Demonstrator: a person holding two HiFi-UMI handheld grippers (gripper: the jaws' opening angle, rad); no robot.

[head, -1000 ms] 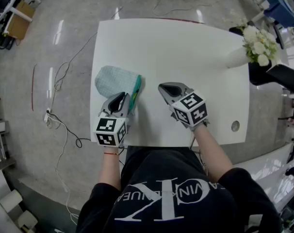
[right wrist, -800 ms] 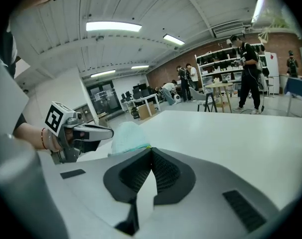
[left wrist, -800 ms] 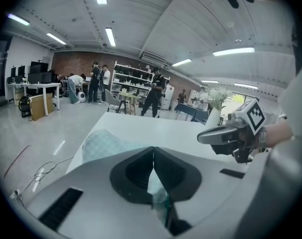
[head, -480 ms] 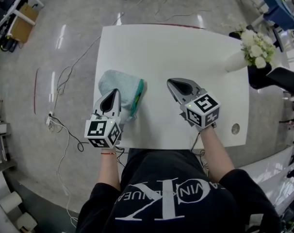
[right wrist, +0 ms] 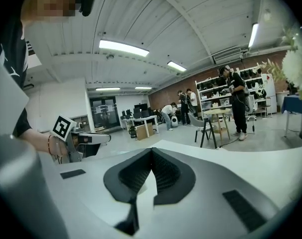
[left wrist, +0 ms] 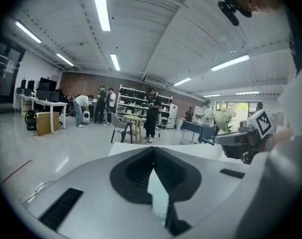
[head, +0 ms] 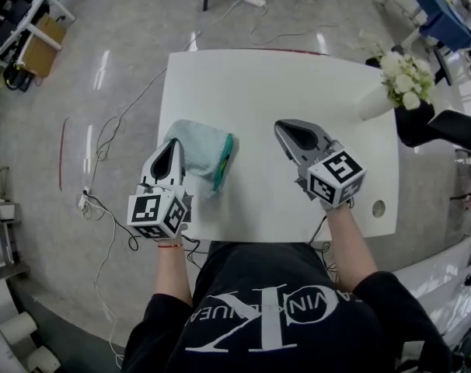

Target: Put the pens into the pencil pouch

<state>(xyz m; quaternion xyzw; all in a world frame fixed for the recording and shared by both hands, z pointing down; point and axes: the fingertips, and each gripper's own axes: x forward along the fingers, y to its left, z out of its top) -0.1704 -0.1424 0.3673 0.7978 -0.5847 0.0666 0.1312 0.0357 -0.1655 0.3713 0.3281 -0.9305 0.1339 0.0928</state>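
The left gripper and right gripper hang shut and empty. The pouch lies on the table between them, just beside the left one; no pens show.

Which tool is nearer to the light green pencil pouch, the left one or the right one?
Left. In the head view the left tool overlaps the left edge of the pencil pouch. The right tool is well apart on its right side, over the bare table.
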